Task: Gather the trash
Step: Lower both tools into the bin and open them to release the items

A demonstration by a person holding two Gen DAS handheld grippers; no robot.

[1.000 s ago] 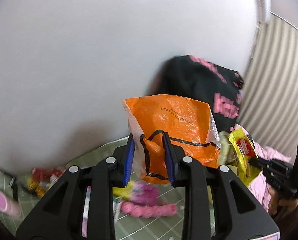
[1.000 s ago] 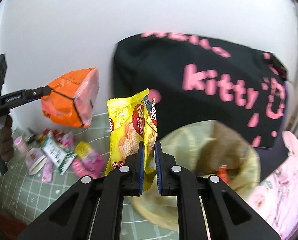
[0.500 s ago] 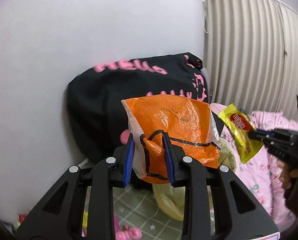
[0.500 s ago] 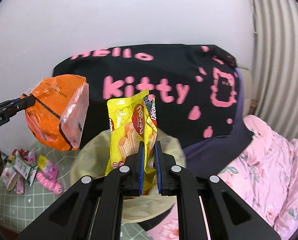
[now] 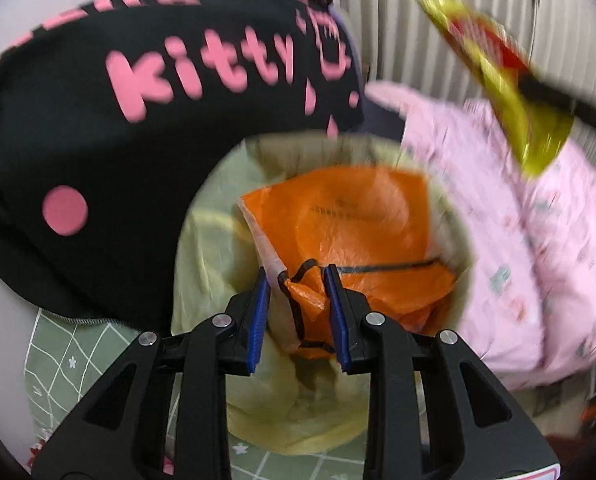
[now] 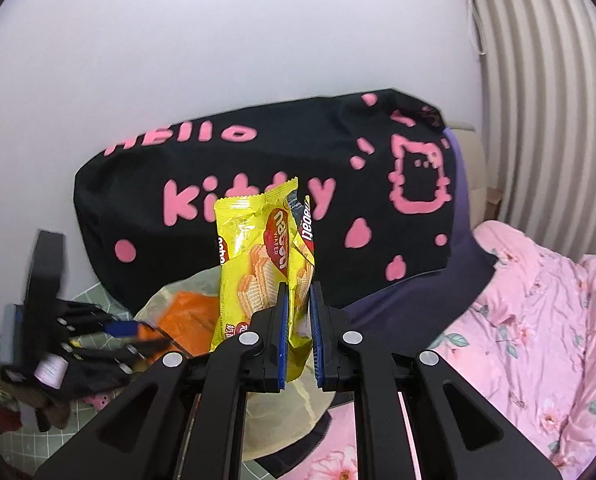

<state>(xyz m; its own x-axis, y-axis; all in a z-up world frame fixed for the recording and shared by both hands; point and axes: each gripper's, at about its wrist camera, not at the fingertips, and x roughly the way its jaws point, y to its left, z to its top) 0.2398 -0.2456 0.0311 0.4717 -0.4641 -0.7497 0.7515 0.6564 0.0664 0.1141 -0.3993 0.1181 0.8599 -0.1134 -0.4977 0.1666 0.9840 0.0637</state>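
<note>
My left gripper (image 5: 298, 316) is shut on an orange plastic bag (image 5: 350, 232) and holds it down inside the mouth of a pale yellow trash bag (image 5: 213, 248). The view is blurred by motion. My right gripper (image 6: 298, 336) is shut on a yellow wafer wrapper (image 6: 261, 264) and holds it upright above the trash bag (image 6: 281, 404). The wrapper shows blurred at the upper right of the left wrist view (image 5: 510, 92). The left gripper (image 6: 133, 336) and the orange bag (image 6: 189, 320) show at the lower left of the right wrist view.
A black "Hello Kitty" pillow (image 6: 257, 208) leans on the white wall behind the trash bag. A pink flowered blanket (image 6: 538, 320) lies to the right. A green grid sheet (image 5: 73, 352) lies underneath. Ribbed curtains (image 6: 550, 80) hang at the far right.
My left gripper has swung right and tipped down, bringing the orange bag into the trash bag's mouth. My right gripper still holds the wrapper and has shifted a little above the bag.
</note>
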